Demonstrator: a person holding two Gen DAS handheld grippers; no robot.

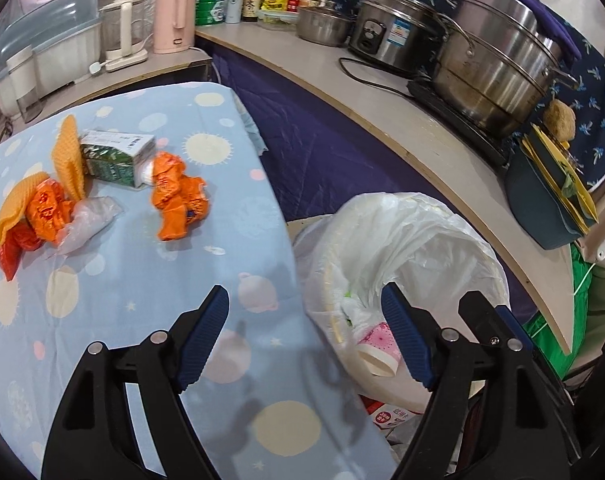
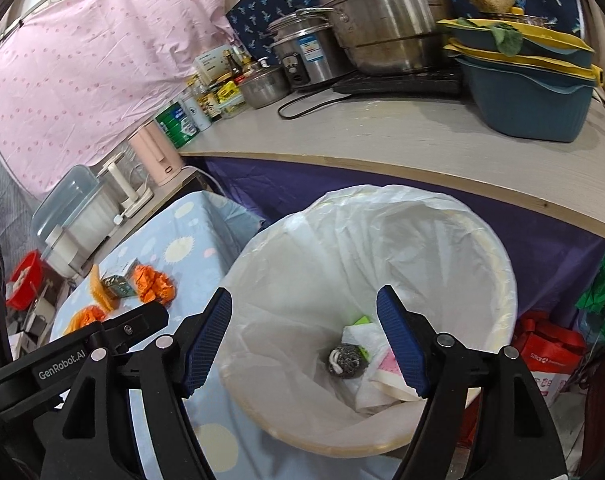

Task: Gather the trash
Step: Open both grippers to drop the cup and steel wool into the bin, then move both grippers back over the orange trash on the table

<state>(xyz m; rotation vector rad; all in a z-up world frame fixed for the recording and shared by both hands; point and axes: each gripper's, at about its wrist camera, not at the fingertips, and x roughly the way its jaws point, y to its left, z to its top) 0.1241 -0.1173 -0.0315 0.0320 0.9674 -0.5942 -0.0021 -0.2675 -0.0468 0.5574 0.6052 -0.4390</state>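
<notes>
I see the trash still to be collected lying in a loose group on the far left of the worktop, which is covered with a blue dotted cloth. A green-and-white carton lies on its side. An orange crumpled wrapper sits just right of it. Left of the carton, a yellow waffle-textured sheet stands on edge, beside a second orange wrapper, a clear plastic scrap and a red packet.

The bin, lined with a white bag, stands beside the worktop. Inside it I see a grey scouring ball, white paper and a pink cup.
</notes>
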